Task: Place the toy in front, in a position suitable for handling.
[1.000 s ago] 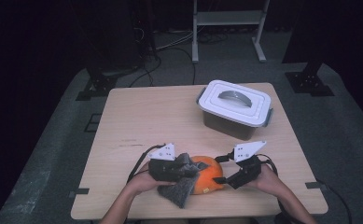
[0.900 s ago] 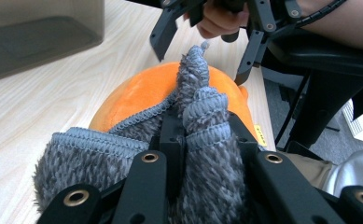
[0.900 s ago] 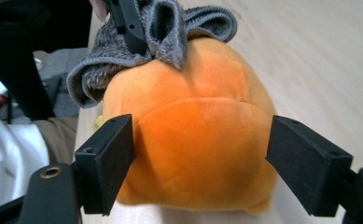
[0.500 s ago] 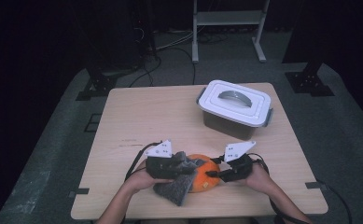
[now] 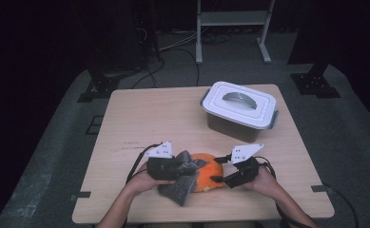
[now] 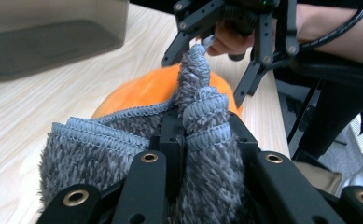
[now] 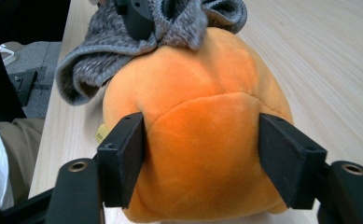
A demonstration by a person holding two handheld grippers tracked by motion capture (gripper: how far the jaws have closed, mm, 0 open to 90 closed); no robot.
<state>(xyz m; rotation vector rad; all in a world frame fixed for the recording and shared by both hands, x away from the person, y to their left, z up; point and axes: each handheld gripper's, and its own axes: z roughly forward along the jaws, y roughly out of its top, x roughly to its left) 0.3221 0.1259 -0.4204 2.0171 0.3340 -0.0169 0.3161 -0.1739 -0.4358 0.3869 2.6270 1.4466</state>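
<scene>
A white-lidded storage box with a grey handle sits closed on the far right of the wooden counter, with a white metal rack and loose cables on the floor beyond.

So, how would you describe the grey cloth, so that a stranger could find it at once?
Look at the wooden table, at its near edge between the person's two hands. There the left claw pinches a fuzzy grey cloth draped against an orange plush toy. It is the only grey, woolly thing there.
</scene>
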